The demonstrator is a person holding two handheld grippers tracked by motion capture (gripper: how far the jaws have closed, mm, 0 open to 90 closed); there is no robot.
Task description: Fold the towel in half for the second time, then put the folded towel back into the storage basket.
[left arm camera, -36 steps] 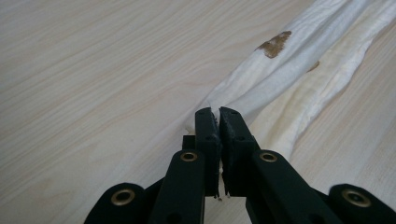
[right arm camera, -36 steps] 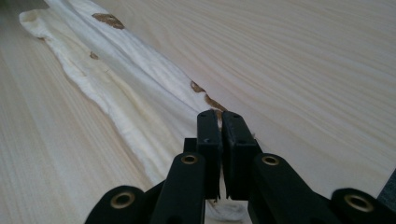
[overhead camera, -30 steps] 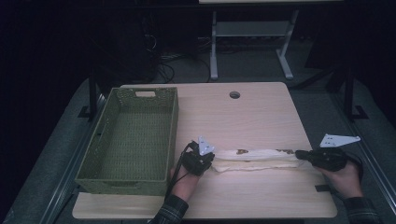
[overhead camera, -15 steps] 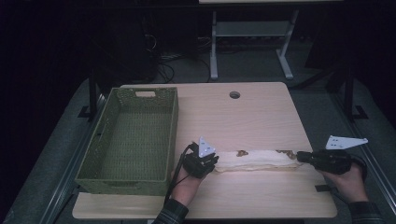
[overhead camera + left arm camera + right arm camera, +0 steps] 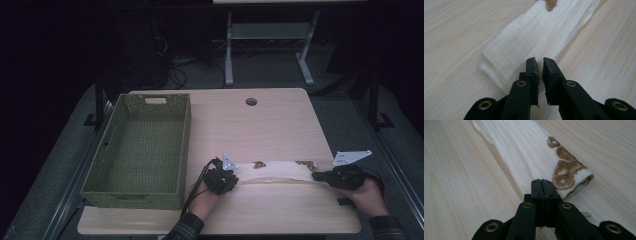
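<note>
A long white cloth (image 5: 275, 171) with brown patches lies folded lengthways across the near part of the table, stretched between my two grippers. My left gripper (image 5: 234, 179) is at the cloth's left end. In the left gripper view the cloth (image 5: 536, 32) runs away from the left gripper (image 5: 541, 61), whose jaws are pressed on its near end with a thin sliver of white between them. My right gripper (image 5: 316, 175) is at the right end. In the right gripper view the right gripper (image 5: 541, 182) is shut tight over the corner of the cloth (image 5: 524, 150) beside a brown patch (image 5: 566, 172).
An empty green woven basket (image 5: 131, 197) stands along the left side of the wooden table (image 5: 260, 125). A round cable hole (image 5: 251, 101) sits near the far edge. Beyond the table, a dark floor with cables and a metal stand (image 5: 270, 35).
Both grippers have drawn the cloth slightly toward the near edge of the table. Their hold on its two ends looks the same.
</note>
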